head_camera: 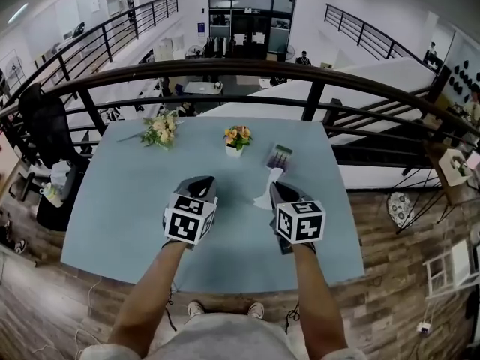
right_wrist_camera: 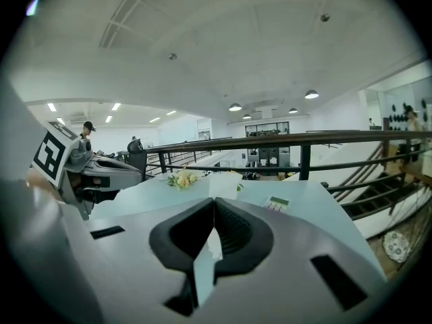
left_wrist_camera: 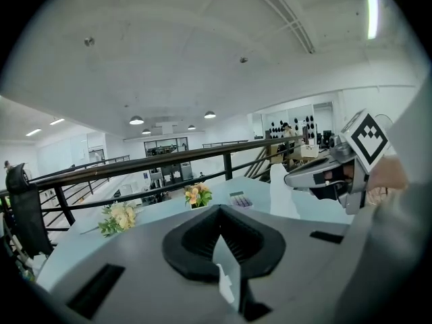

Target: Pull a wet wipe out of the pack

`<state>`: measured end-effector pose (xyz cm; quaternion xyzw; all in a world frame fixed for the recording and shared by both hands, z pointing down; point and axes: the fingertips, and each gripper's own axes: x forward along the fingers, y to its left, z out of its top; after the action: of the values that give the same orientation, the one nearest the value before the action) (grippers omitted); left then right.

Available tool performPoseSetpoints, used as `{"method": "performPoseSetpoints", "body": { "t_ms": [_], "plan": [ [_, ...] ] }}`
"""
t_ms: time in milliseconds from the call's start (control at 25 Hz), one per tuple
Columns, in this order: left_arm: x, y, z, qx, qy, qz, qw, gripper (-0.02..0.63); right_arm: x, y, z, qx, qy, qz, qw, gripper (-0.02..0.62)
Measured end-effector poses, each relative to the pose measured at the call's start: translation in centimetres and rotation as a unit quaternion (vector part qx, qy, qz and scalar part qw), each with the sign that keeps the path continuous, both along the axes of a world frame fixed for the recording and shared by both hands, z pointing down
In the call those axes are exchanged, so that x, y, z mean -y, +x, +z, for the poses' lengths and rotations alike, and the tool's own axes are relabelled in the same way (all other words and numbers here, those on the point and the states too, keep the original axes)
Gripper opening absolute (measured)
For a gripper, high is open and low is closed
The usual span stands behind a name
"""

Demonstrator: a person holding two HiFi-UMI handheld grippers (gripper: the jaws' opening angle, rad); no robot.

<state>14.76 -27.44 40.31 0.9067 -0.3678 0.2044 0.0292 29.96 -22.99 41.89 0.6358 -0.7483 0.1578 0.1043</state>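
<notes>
The wet wipe pack (head_camera: 279, 157) lies flat on the light blue table (head_camera: 120, 201), right of centre; it also shows in the left gripper view (left_wrist_camera: 241, 199) and the right gripper view (right_wrist_camera: 276, 203). My right gripper (head_camera: 273, 187) is shut on a white wet wipe (head_camera: 265, 193), which hangs from its tips just in front of the pack. From the left gripper view the wipe (left_wrist_camera: 283, 193) dangles below the right gripper (left_wrist_camera: 290, 179), apart from the pack. In the right gripper view the wipe (right_wrist_camera: 226, 185) stands up past the closed tips (right_wrist_camera: 214, 201). My left gripper (head_camera: 208, 180) hovers to the left, shut and holding nothing (left_wrist_camera: 217, 209).
A small pot of orange flowers (head_camera: 237, 138) stands mid-table, and a pale bouquet (head_camera: 160, 131) lies at the far left. A dark railing (head_camera: 247, 70) runs behind the table over a drop to a lower floor. A black chair (head_camera: 45, 126) stands at the left.
</notes>
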Motion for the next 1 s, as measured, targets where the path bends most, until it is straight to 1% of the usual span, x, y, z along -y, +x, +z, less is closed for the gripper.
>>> {"method": "performPoseSetpoints", "body": {
  "t_ms": [320,560,760,1000],
  "plan": [
    [-0.2,1.4,-1.0,-0.015,0.007,0.011,0.9998,-0.006,-1.4,2.1,-2.4,-0.001,0.031,0.031,0.999,0.006],
    [-0.1,0.9,-1.8,-0.031,0.008,0.003,0.9995,-0.006,-2.5,3.4,-4.1,-0.010,0.057,0.052,0.997,0.007],
    [0.0,0.6,-2.0,-0.035,0.009,-0.001,0.9993,-0.006,-3.3,3.7,-4.9,-0.032,0.069,0.062,0.995,0.006],
    [-0.3,0.6,-1.8,-0.029,0.011,0.007,0.9995,-0.006,-3.6,3.9,-4.9,-0.028,0.073,0.071,0.994,0.006]
  ]
}}
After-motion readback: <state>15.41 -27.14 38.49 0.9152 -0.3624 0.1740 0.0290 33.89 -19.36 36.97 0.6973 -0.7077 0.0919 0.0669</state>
